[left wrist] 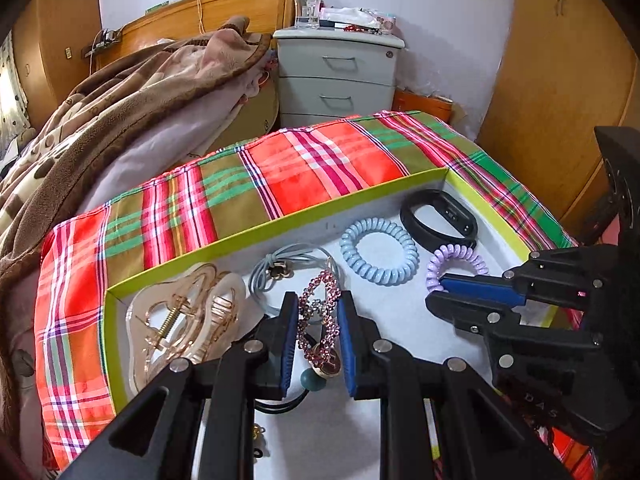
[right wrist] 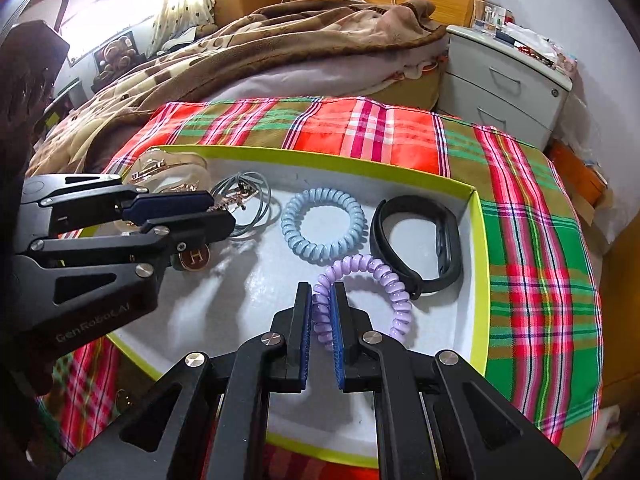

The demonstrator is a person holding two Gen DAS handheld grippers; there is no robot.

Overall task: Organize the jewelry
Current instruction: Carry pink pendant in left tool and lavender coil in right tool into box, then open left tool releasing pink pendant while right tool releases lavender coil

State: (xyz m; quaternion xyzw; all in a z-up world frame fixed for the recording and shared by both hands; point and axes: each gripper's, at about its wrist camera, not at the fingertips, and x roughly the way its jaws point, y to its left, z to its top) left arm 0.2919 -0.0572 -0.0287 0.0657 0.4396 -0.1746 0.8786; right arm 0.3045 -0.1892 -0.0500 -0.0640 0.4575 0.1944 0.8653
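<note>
We worked over a shallow tray (left wrist: 256, 236) with a lime-green rim and white floor, set on a plaid cloth (left wrist: 168, 208) beside the bed. Our left gripper (left wrist: 319, 308) was closed around a pink beaded bracelet (left wrist: 326, 300), both blue pads pressing its sides, with its round gold charm (left wrist: 326, 364) hanging down between them. From the right wrist we saw that same gripper side-on, and there the charm (right wrist: 196, 258) showed its face, stamped with a letter H, which the left view hid. Our right gripper (right wrist: 322, 296) was clamped on a purple coil hair tie (right wrist: 384, 280), the coils squeezed between its pads; the left view only showed its tips reaching the tie (left wrist: 456, 258), not how firmly they held. Both pieces sat inside the tray, the bracelet near the middle, the purple tie toward the right end. Just beyond the purple tie lay a blue coil hair tie (right wrist: 322, 226), and a black wristband (right wrist: 416, 244) stood on edge touching the purple coils. The left view alone gave us the whole clear hair claw (left wrist: 180, 316) at the tray's left end, a dark green bead (left wrist: 311, 380) and black elastic under the gripper, and the grey cord tie (left wrist: 280, 268) behind the bracelet.
</note>
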